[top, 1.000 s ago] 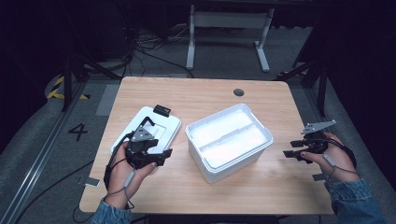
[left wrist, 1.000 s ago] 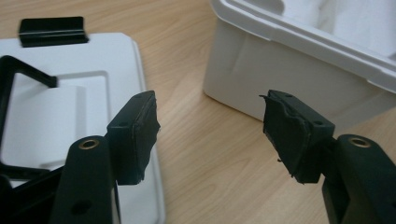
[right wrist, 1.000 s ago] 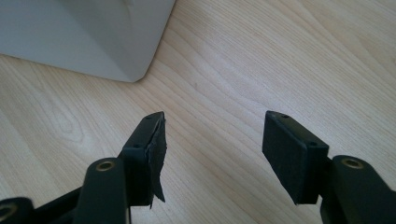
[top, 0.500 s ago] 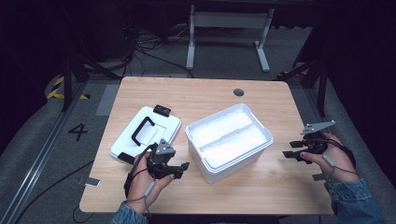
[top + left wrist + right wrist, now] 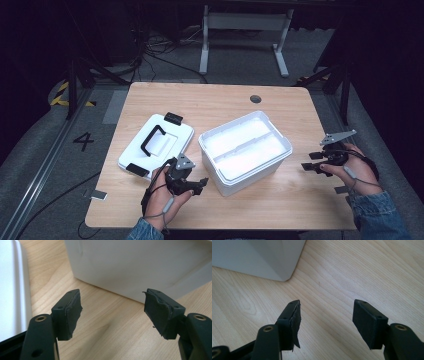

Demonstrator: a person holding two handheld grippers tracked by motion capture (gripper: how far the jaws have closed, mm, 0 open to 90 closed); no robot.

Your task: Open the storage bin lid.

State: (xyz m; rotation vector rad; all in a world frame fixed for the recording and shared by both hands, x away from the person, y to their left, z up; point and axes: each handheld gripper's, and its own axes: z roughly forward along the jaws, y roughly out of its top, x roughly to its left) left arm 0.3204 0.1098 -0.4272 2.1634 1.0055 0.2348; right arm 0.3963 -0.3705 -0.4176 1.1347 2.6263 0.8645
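Note:
A white open box [image 5: 245, 150] with an inner divider stands in the middle of the wooden table [image 5: 220, 102]. Its white lid [image 5: 156, 145] with a black handle and black clasps lies flat to the left. My left gripper [image 5: 199, 184] is open and empty, just off the box's near left corner; the box wall [image 5: 135, 267] rises close ahead of the jaws, with the lid edge [image 5: 12, 285] at the left. My right gripper [image 5: 309, 167] is open and empty, low over the table right of the box, whose corner [image 5: 262, 257] shows ahead.
A round cable hole [image 5: 255, 99] sits near the table's far edge. A white desk frame [image 5: 242, 35] stands on the grey floor beyond the table. Cables lie on the floor at the far left.
My left gripper has left the lid and moved right and nearer, now by the box's near left corner. The lid lies uncovered. The right gripper has held still.

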